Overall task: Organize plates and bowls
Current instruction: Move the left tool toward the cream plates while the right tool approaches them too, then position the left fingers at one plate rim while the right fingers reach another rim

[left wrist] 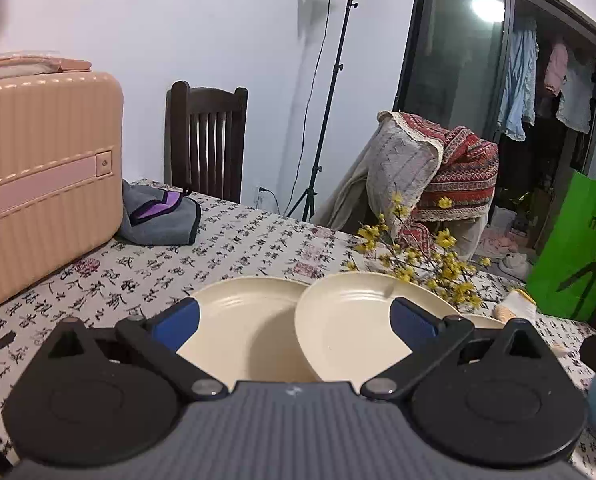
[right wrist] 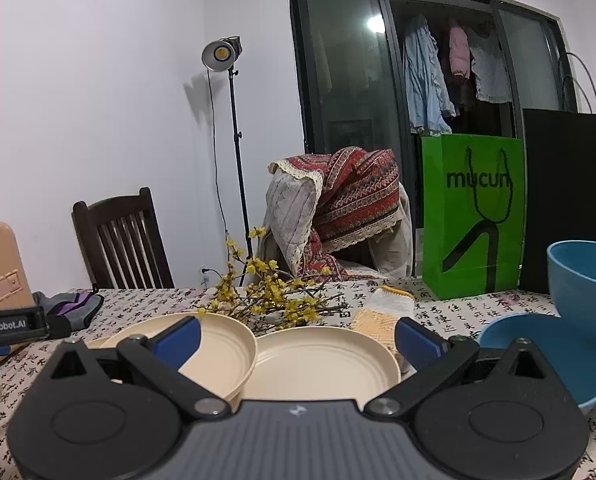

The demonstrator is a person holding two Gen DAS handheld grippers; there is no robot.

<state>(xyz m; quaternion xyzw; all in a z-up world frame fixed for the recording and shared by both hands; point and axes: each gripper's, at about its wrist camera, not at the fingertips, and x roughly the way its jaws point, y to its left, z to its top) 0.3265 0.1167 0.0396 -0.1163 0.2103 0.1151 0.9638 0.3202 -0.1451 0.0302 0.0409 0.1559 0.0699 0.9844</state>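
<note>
Two cream plates lie side by side on the patterned tablecloth. In the left wrist view the left plate (left wrist: 238,320) is flat and the right plate (left wrist: 350,320) overlaps its edge, tilted. My left gripper (left wrist: 294,320) is open and empty, just above and before both. In the right wrist view my right gripper (right wrist: 298,338) is open and empty over the same cream plates, one (right wrist: 222,344) at left and one (right wrist: 322,360) at centre. A blue plate (right wrist: 558,360) and a blue bowl (right wrist: 586,284) stand at the right.
A pink suitcase (left wrist: 38,168) stands at the table's left with a grey and purple cloth (left wrist: 158,216) beside it. Yellow flower branches (right wrist: 266,296), a knitted cloth (right wrist: 382,312), a green paper bag (right wrist: 474,216) and a black bag (right wrist: 570,200) lie behind the plates. Chairs stand beyond the table.
</note>
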